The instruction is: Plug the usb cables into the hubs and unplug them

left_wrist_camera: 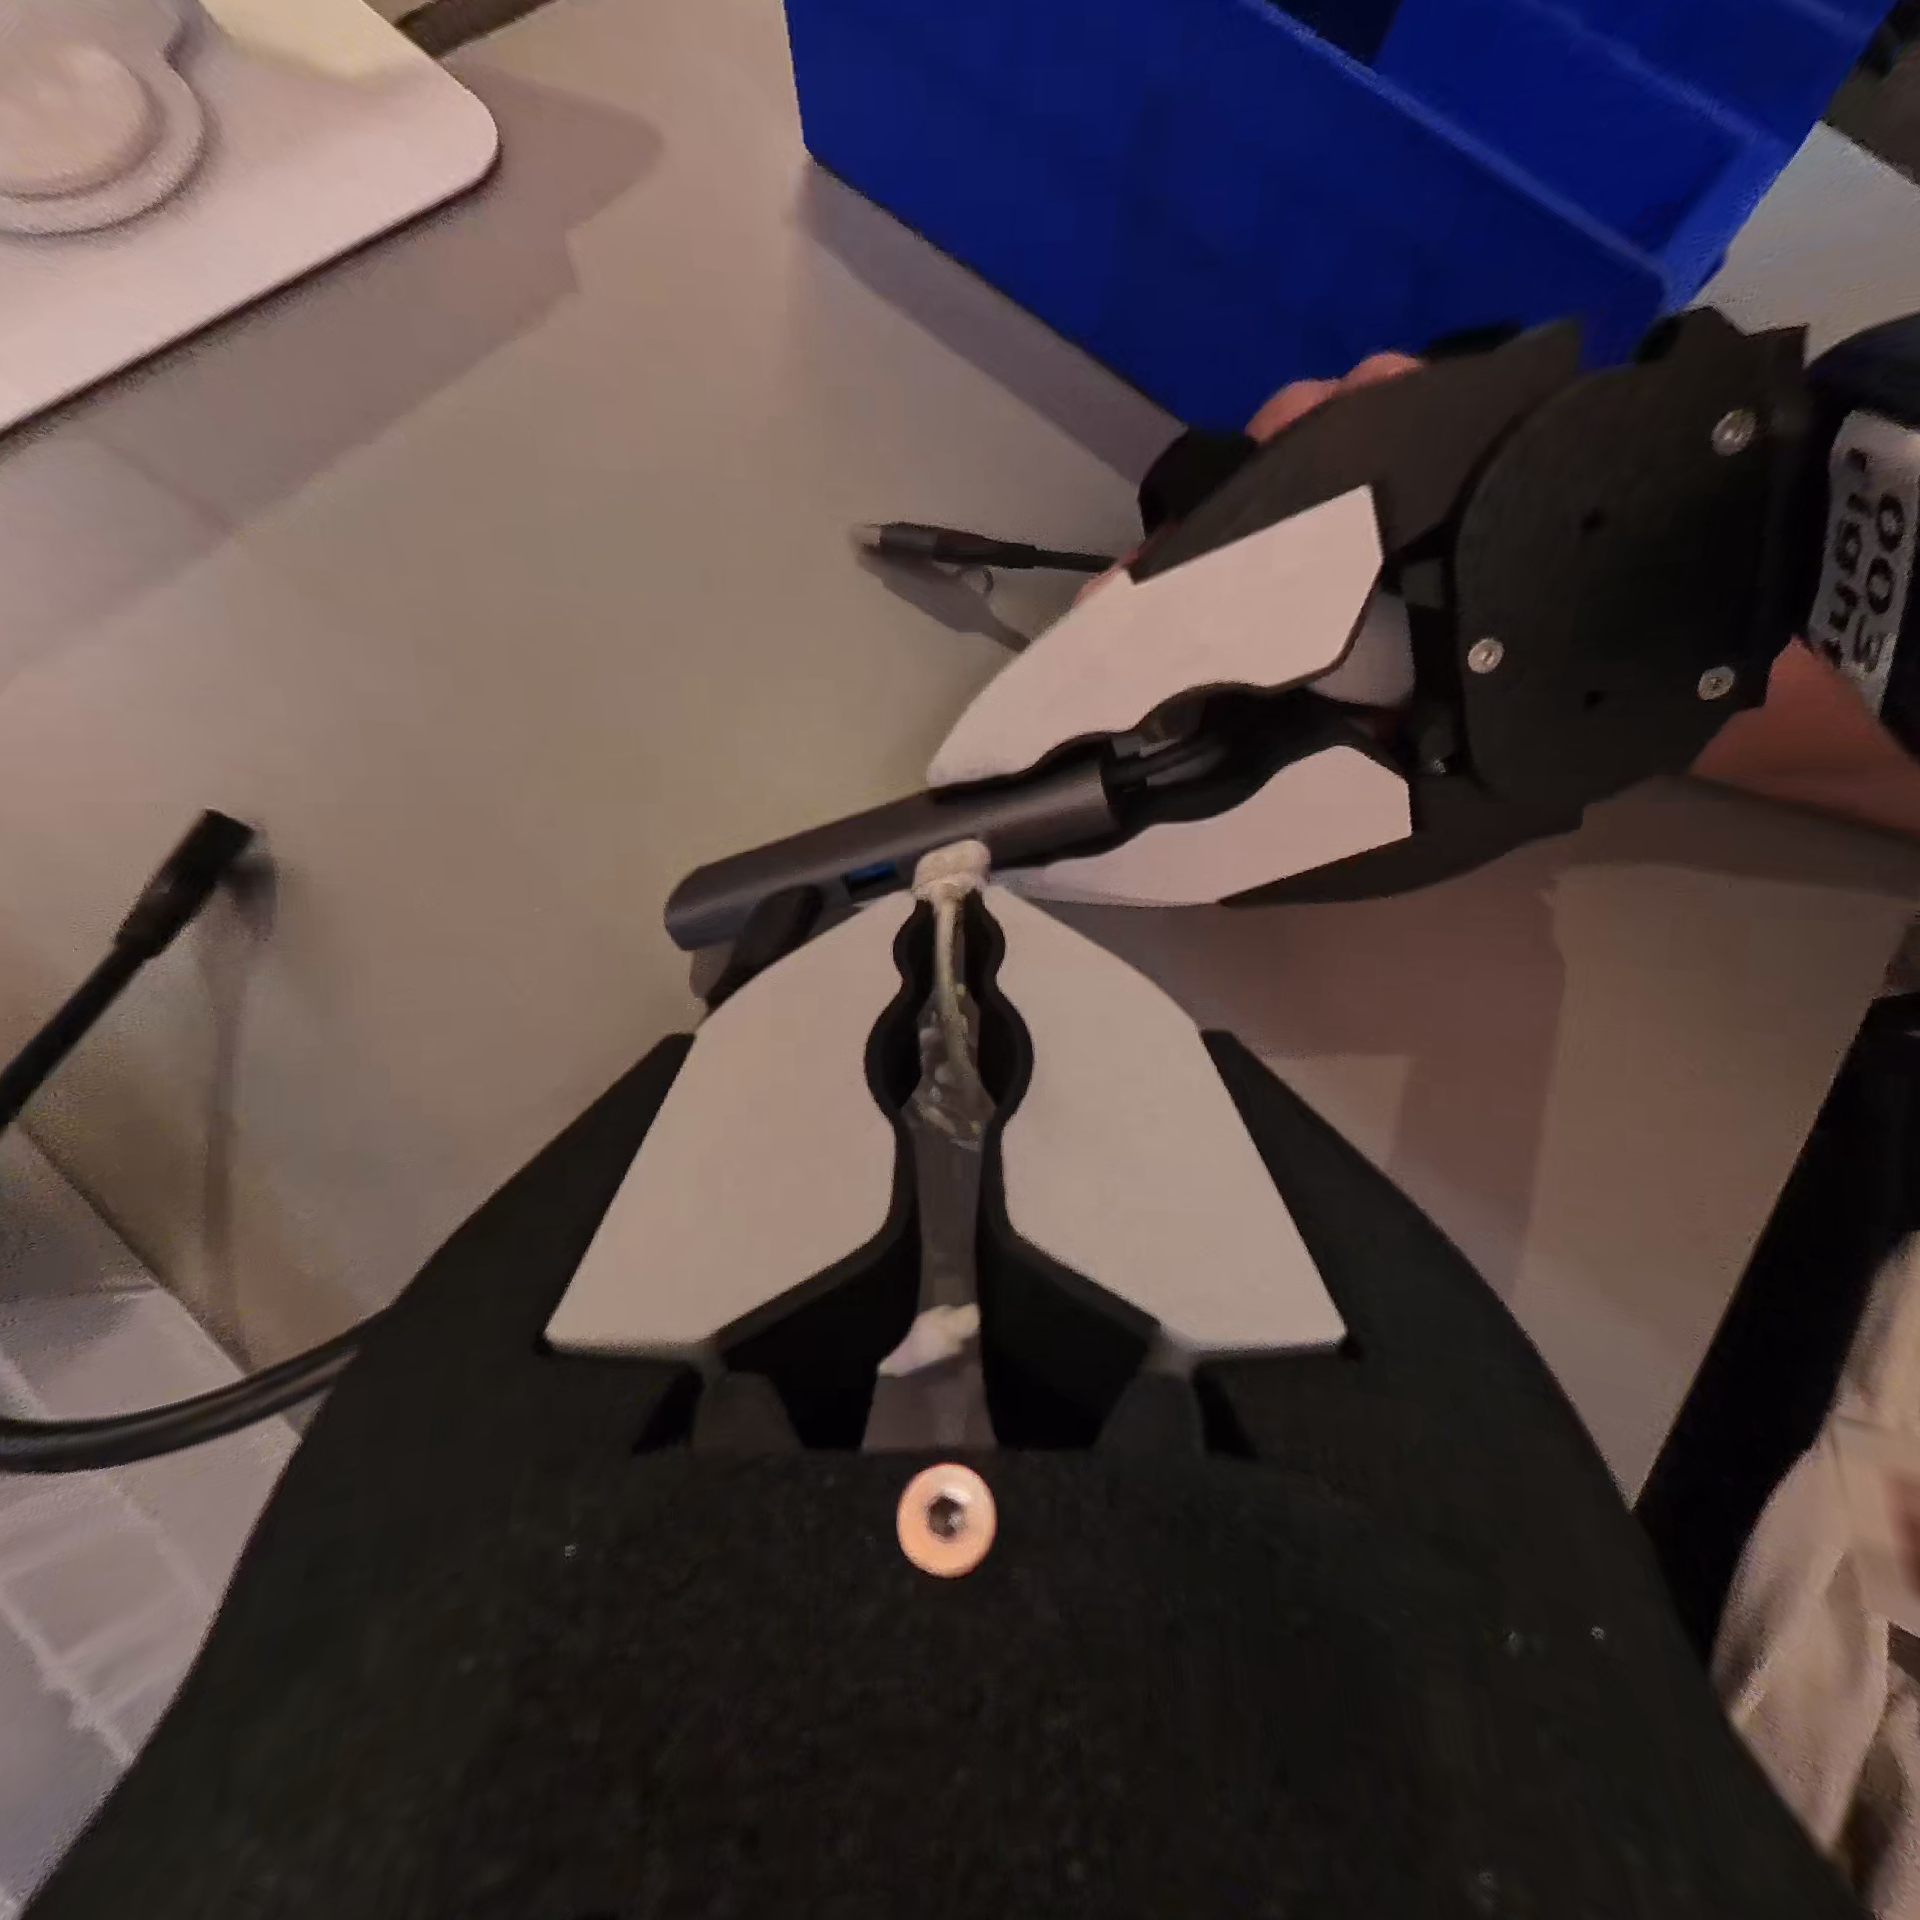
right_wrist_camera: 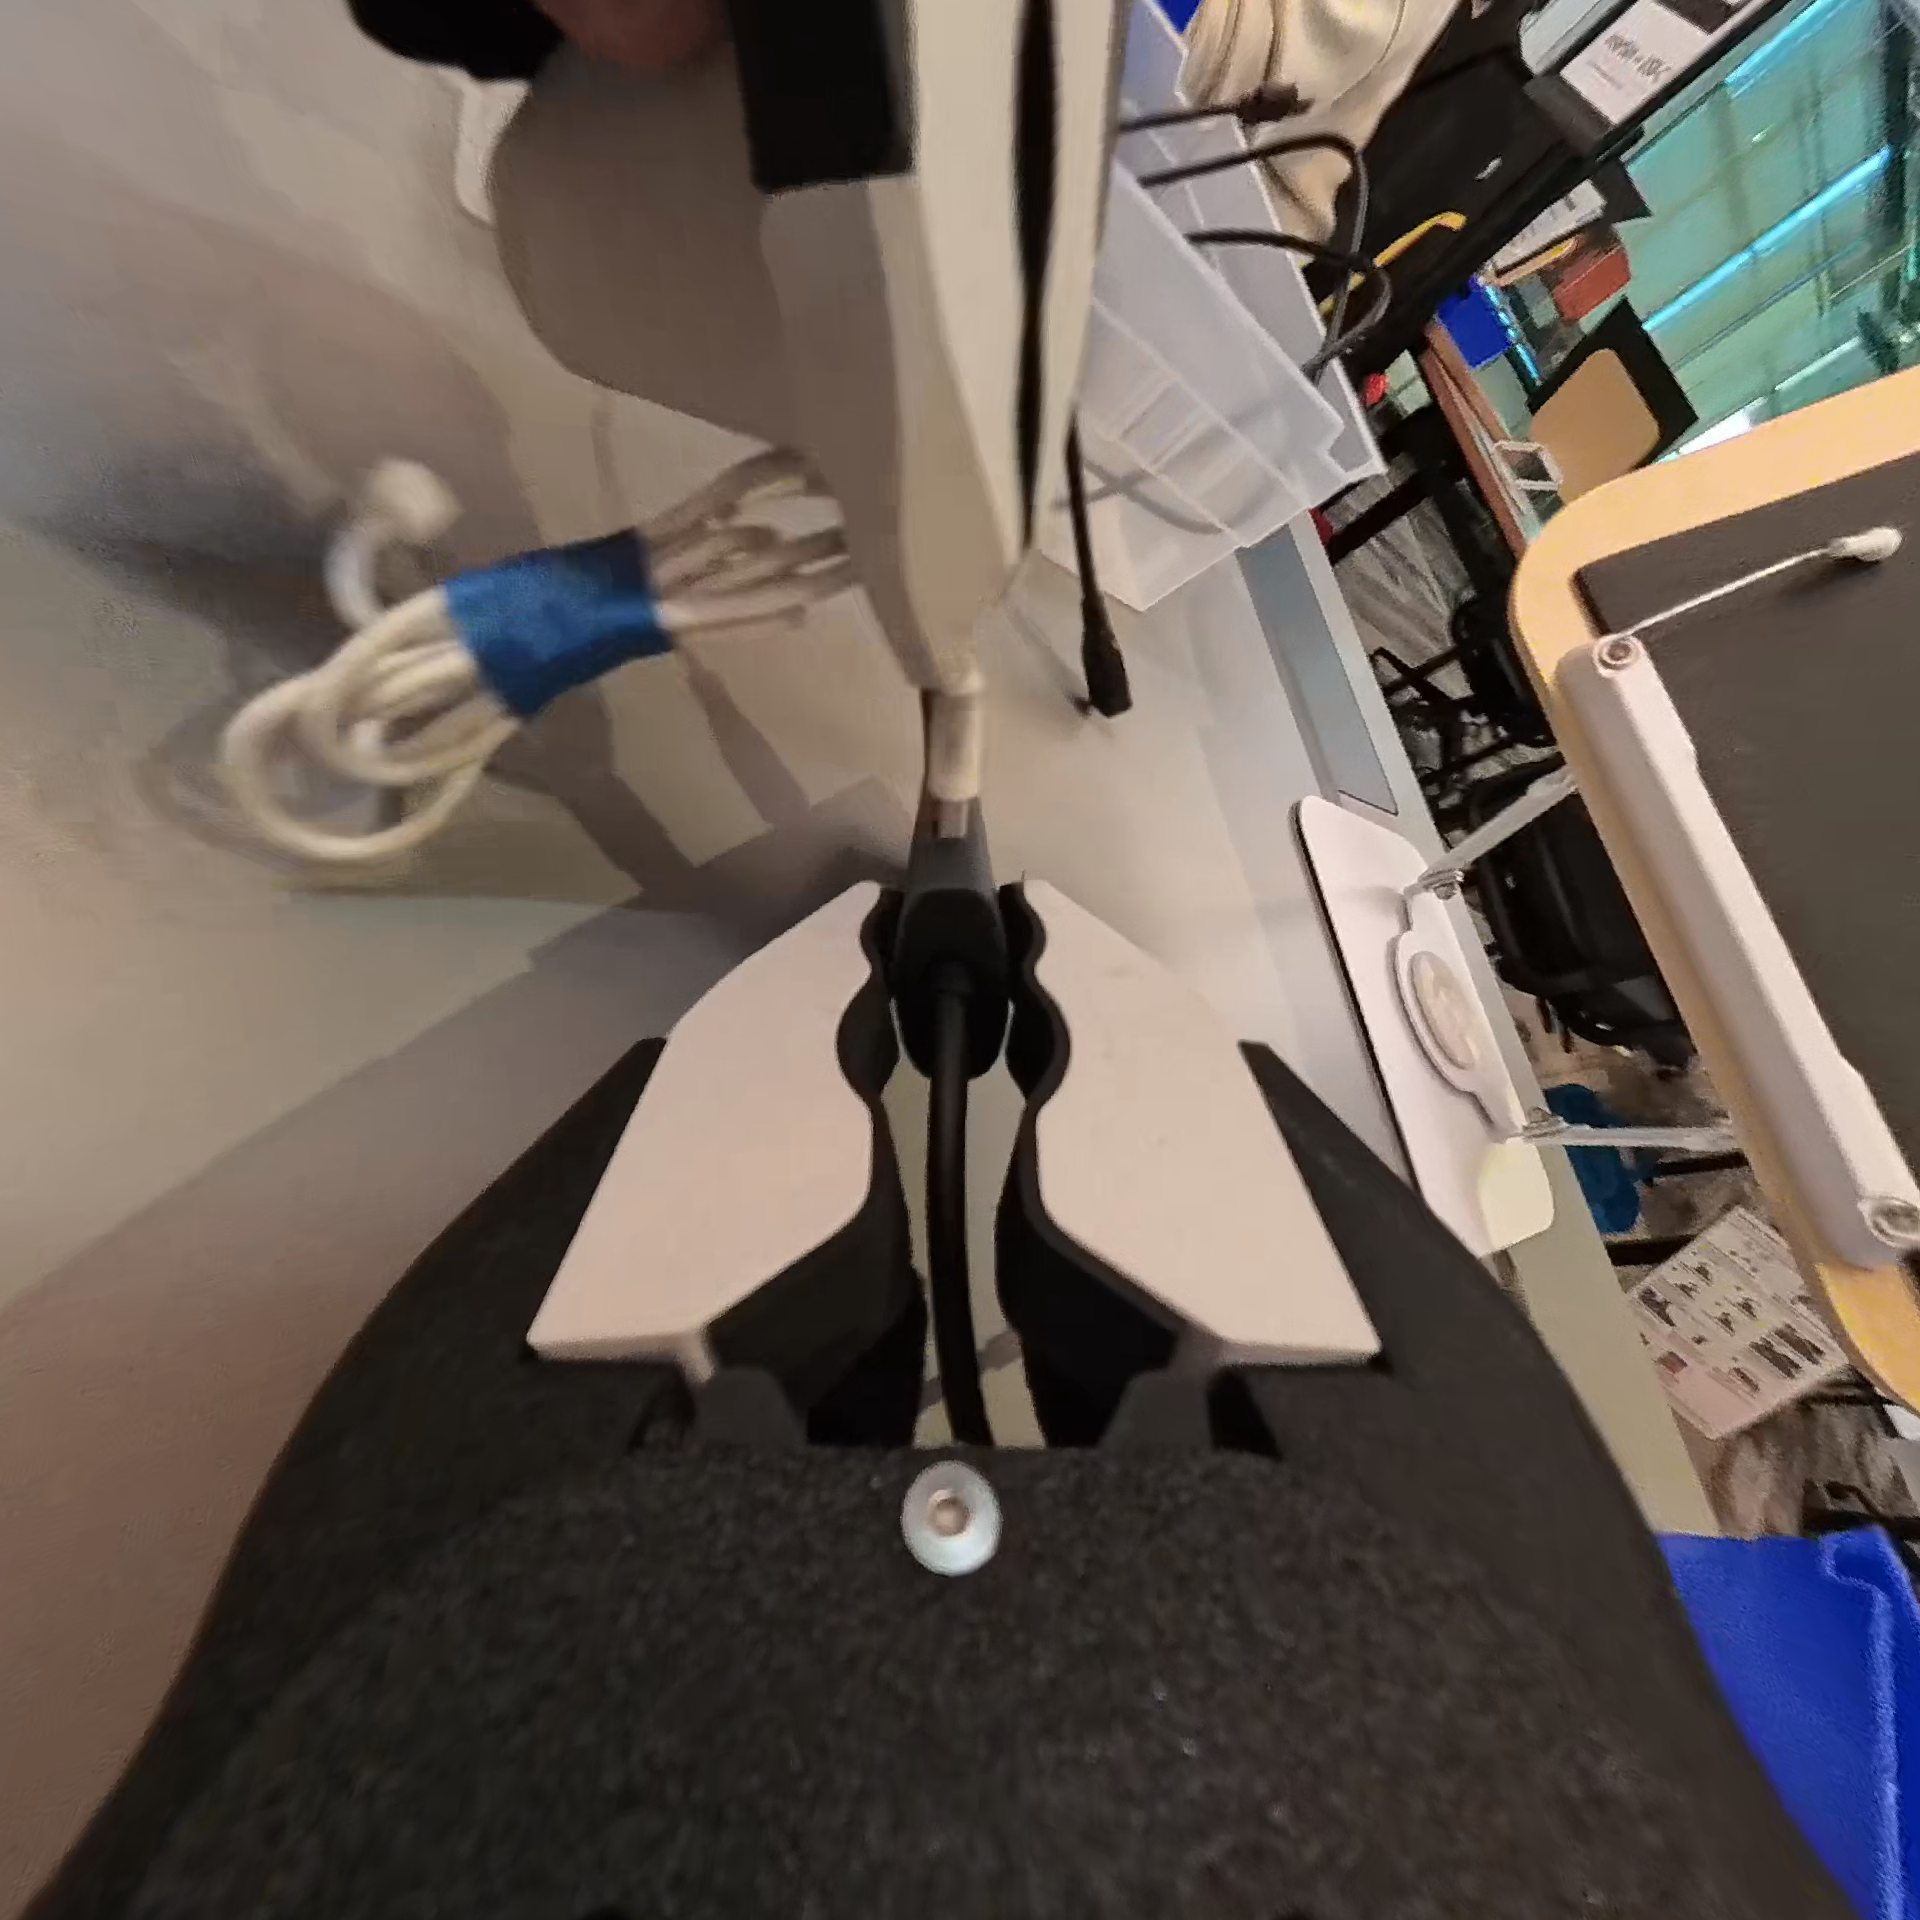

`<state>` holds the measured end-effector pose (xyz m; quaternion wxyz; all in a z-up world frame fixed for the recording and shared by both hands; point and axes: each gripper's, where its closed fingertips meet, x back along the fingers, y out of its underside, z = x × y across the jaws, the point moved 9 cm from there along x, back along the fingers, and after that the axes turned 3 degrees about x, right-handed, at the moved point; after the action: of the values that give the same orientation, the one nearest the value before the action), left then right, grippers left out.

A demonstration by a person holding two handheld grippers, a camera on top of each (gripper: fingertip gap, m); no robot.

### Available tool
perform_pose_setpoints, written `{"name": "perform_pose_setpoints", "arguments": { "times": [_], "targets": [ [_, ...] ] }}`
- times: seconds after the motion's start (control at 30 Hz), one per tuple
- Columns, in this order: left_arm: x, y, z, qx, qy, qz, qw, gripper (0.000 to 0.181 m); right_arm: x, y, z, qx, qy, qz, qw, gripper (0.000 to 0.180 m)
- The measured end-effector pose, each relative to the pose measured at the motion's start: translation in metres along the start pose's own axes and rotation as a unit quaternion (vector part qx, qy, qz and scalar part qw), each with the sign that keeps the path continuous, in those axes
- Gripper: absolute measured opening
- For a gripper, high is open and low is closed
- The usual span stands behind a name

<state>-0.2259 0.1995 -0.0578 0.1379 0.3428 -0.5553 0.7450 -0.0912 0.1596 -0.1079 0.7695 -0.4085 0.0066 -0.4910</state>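
The left gripper (left_wrist_camera: 951, 914) is pinched nearly closed on a white cable (left_wrist_camera: 948, 997), whose plug (left_wrist_camera: 948, 868) sits at the side of a grey hub (left_wrist_camera: 894, 862). The right gripper (left_wrist_camera: 1023, 831) is clamped on the hub's right end, lifting it clear of the table (left_wrist_camera: 468, 675), probably so each hand can brace against the other's push or pull. Whether the plug is fully seated I cannot tell. One blue port (left_wrist_camera: 868, 878) shows empty just left of the plug.

Farther out lie two loose black cables: one (left_wrist_camera: 156, 914) to the left, one (left_wrist_camera: 977, 551) beyond the hub. A blue bin (left_wrist_camera: 1195, 208) stands at the far right. In the right wrist view, one white cable bundle (right_wrist_camera: 416, 686), bound with blue tape, lies on the left.
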Motion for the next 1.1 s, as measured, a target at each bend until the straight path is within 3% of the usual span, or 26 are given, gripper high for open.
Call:
{"name": "perform_pose_setpoints", "arguments": {
  "times": [0.17,0.43,0.63,0.93,1.1],
  "targets": [
    [-0.001,0.003,-0.005,0.041,0.032,0.006,0.999,0.004,-0.002,0.000,-0.002,0.006,-0.007,-0.003,1.000,0.017],
    [-0.015,0.006,0.005,0.006,-0.010,-0.016,1.000,0.005,-0.015,0.006,-0.008,-0.048,-0.011,-0.084,0.995,0.017],
    [-0.018,0.008,0.004,0.013,-0.016,-0.019,1.000,0.004,-0.024,0.004,-0.013,-0.018,-0.001,-0.129,0.992,0.017],
    [-0.011,0.005,0.011,-0.010,-0.027,0.000,1.000,0.004,-0.013,0.000,-0.010,0.051,0.043,-0.106,0.992,0.017],
    [-0.013,0.007,0.010,-0.006,-0.023,0.007,1.000,0.004,-0.012,0.001,-0.009,0.040,0.033,-0.104,0.993,0.016]
  ]
}}
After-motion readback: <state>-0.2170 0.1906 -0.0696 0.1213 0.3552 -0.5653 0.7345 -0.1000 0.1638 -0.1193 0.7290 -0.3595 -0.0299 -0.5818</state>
